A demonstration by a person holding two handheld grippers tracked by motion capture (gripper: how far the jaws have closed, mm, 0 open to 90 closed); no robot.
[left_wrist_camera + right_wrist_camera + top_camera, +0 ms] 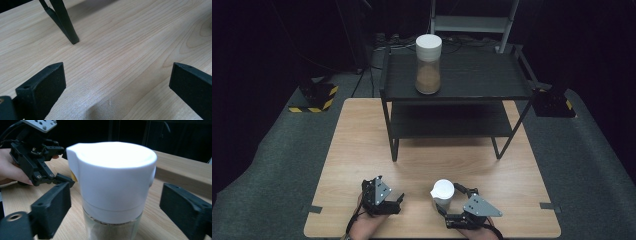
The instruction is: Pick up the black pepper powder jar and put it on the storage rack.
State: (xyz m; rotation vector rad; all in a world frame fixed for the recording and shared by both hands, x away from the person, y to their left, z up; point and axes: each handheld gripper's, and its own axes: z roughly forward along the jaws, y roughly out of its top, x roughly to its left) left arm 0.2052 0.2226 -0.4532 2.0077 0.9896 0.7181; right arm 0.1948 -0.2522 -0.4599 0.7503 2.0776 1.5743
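the right tool (451, 201) is sitting at the lower middle of the high view with its jaws apart on either side of a small jar (443, 193), which is standing upright on the bench (362, 145) near its front edge. in the right gripper view the jar is filling the centre of the frame and both black pads (53, 205) are standing just clear of its white cap (112, 180), so nothing is gripped yet.

the risk here, as i judge it, is in where the pads are lining up: on the smooth, rounded plastic cap rather than on the clear body below. a squeeze there could be slipping on the glossy curve, or lifting the cap loose if it is not seated. an uneven close could also be tipping the jar, since it looks narrow and partly filled with pale powder.

the left tool (387, 200) is resting at the lower left, jaws wide apart over bare, matte wood grain. a taller jar (428, 63) with brown contents is standing on the black metal shelf (462, 95) at the upper middle.
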